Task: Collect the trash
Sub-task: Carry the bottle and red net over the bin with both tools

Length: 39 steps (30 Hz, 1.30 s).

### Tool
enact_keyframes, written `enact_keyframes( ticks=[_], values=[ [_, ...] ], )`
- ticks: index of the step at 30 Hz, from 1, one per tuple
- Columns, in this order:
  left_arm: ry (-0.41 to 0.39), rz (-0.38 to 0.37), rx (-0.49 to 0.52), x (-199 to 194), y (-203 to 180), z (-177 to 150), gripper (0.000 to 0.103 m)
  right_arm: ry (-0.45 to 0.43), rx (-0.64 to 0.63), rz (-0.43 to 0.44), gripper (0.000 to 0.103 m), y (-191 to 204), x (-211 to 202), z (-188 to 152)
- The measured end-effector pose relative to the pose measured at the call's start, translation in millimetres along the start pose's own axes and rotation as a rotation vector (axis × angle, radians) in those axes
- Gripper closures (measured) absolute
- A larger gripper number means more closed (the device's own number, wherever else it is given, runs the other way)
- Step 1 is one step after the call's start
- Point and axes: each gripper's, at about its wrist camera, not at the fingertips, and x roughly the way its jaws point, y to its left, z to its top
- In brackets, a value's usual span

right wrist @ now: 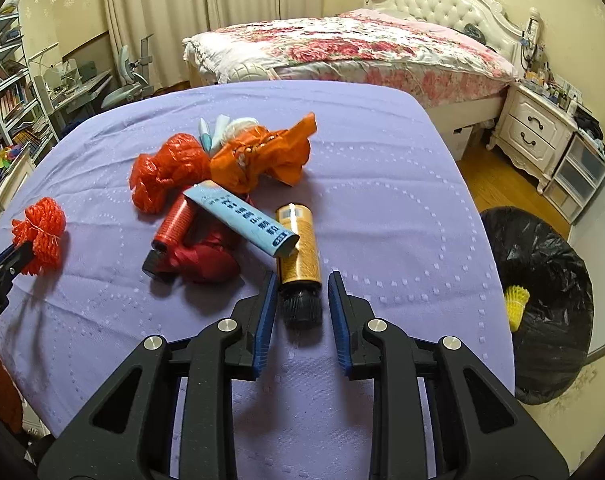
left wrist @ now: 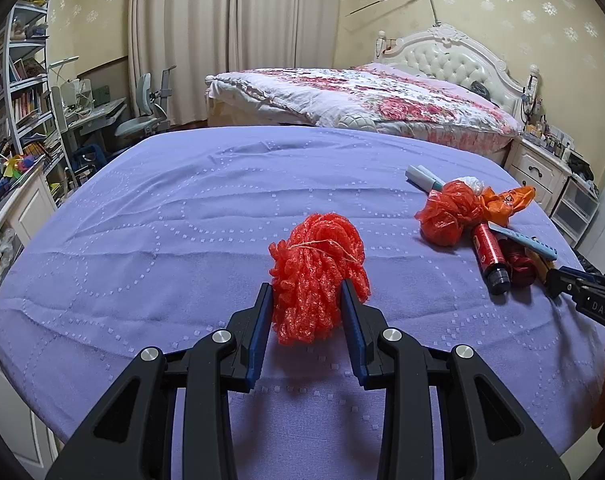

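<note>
A red foam net (left wrist: 317,276) lies on the purple tablecloth (left wrist: 182,220) between the jaws of my left gripper (left wrist: 307,292), which stand open around its sides. It also shows in the right wrist view (right wrist: 40,240). My right gripper (right wrist: 302,288) is open around the black cap of a gold tube (right wrist: 298,248). Beyond it lie a light blue tube (right wrist: 242,220), a red tube (right wrist: 174,224), a dark red bag (right wrist: 206,260), a red plastic bag (right wrist: 166,172) and an orange bag (right wrist: 262,156). This trash pile shows in the left wrist view (left wrist: 474,216) at right.
A bin lined with a black bag (right wrist: 542,280) stands on the floor right of the table, with a yellow foam net (right wrist: 516,304) inside. A bed (left wrist: 362,96), a nightstand (right wrist: 538,132) and a cluttered desk with shelves (left wrist: 26,112) stand behind.
</note>
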Motion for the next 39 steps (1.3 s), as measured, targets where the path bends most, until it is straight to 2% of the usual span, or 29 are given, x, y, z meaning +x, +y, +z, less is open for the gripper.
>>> enact_keyframes(
  ticks=[12,21,31,39],
  values=[
    [-0.005,-0.002,0.020,-2,-8,-1,0.068,-0.013,0.013,-0.012,0.080,-1,6,-2],
    [-0.032,-0.045,0.050,-14,-29,4,0.068,-0.051,0.096,-0.069,0.080,-39,-9,-5],
    [-0.062,-0.142,0.133,-24,-88,17,0.068,-0.100,0.188,-0.135,0.080,-92,-31,-11],
    [-0.074,-0.260,0.255,-20,-169,25,0.068,-0.110,0.277,-0.216,0.080,-149,-41,-28]
  ],
)
